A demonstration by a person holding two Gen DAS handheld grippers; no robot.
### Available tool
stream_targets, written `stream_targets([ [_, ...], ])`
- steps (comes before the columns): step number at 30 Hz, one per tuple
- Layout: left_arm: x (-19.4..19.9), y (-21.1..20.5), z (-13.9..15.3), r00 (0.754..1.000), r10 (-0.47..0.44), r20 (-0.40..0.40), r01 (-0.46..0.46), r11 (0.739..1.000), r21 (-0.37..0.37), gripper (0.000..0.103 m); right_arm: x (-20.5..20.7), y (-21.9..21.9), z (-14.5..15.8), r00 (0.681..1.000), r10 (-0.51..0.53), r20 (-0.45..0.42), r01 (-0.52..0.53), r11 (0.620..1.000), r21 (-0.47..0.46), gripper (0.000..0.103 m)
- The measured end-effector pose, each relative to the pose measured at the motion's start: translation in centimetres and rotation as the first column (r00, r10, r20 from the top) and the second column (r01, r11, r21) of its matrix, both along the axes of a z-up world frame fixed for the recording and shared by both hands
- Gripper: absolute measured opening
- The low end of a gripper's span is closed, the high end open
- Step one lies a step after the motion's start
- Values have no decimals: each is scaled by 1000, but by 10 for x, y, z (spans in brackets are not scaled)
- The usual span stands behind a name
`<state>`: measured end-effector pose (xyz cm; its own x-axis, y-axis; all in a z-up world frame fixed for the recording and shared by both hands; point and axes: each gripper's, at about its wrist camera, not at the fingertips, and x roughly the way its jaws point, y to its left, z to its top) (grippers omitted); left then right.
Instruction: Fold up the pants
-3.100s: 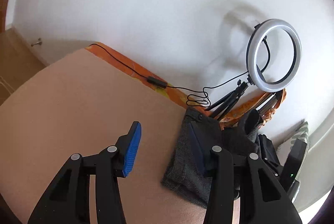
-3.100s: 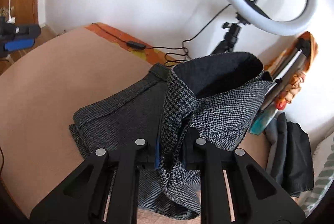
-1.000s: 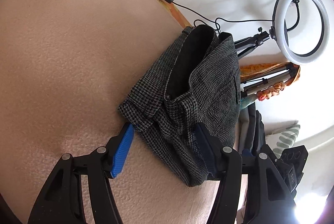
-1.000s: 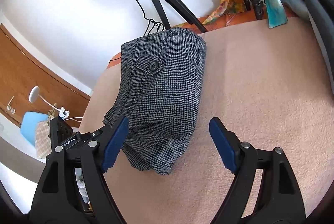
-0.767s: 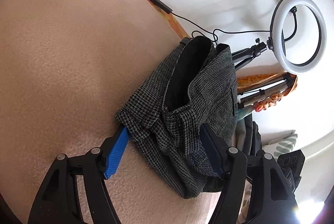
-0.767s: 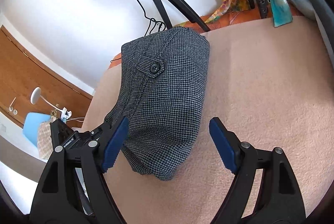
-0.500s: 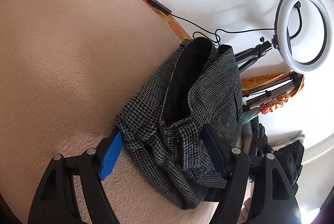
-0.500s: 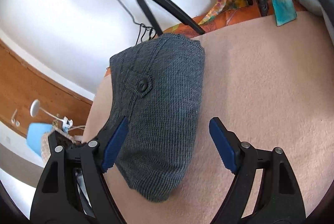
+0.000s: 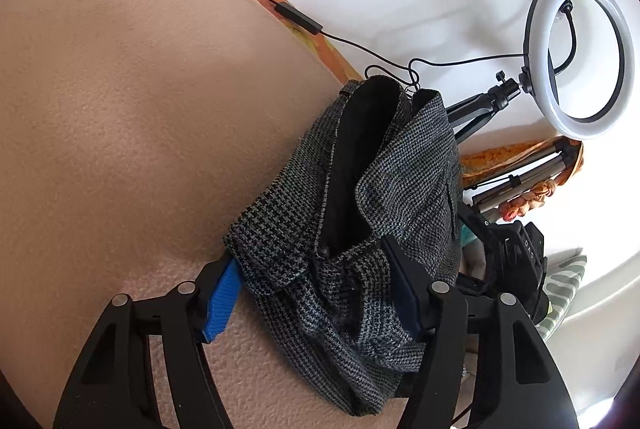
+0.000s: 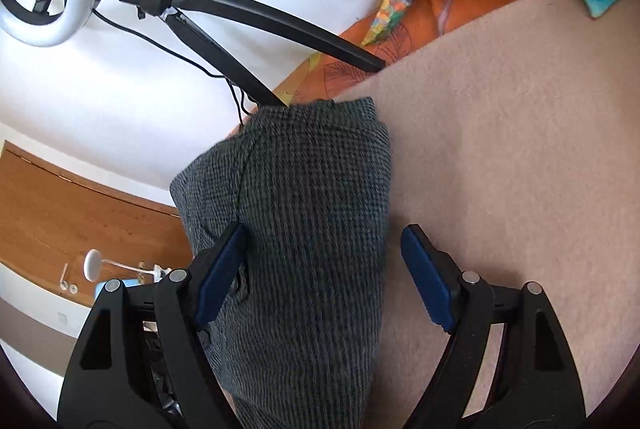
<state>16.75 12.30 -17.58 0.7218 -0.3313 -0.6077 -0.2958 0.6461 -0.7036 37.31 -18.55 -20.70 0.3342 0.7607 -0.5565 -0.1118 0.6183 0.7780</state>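
Note:
The folded grey houndstooth pants (image 9: 360, 213) lie as a thick bundle on the beige bed cover (image 9: 120, 109), near its far edge. My left gripper (image 9: 312, 289) is open, its blue pads on either side of the bundle's near end, the fabric bulging between them. In the right wrist view the pants (image 10: 304, 229) fill the space between the jaws of my right gripper (image 10: 324, 277), which is open; the left pad presses against the cloth, the right pad is apart from it. The dark lining shows inside the open waistband.
A ring light (image 9: 580, 57) on a black tripod (image 10: 248, 13) stands at the bed's far edge with its cable (image 9: 300, 21) along the orange sheet. Dark clothes and a second tripod (image 9: 520, 185) are at the right. A wooden door (image 10: 60, 213) is at left.
Both grippers have come lower and closer onto the bundle. The right gripper let go of the fabric it held three seconds ago and now straddles the pants, which look larger and nearer.

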Motion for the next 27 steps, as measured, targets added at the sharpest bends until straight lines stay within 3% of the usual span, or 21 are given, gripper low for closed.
stream_targets([
  [7, 2, 3, -5, 1000, -8, 10, 8, 1000, -12, 50, 12, 25, 4, 998, 58, 28, -57, 998, -28, 78],
  [12, 4, 2, -5, 1000, -23, 13, 23, 1000, 1, 47, 13, 30, 8, 999, 39, 30, -37, 997, -61, 45],
  [15, 4, 0, -3, 999, -35, 22, 35, 999, 20, 43, 6, 36, 21, 998, 41, 55, -34, 991, -126, 35],
  [20, 0, -2, 4, 998, -49, 41, 46, 997, 63, 40, -10, 52, 51, 986, 68, 152, -28, 967, -253, 28],
  [27, -7, -10, 19, 994, -78, 74, 69, 990, 122, 38, -35, 61, 84, 963, 114, 243, -24, 937, -348, 24],
])
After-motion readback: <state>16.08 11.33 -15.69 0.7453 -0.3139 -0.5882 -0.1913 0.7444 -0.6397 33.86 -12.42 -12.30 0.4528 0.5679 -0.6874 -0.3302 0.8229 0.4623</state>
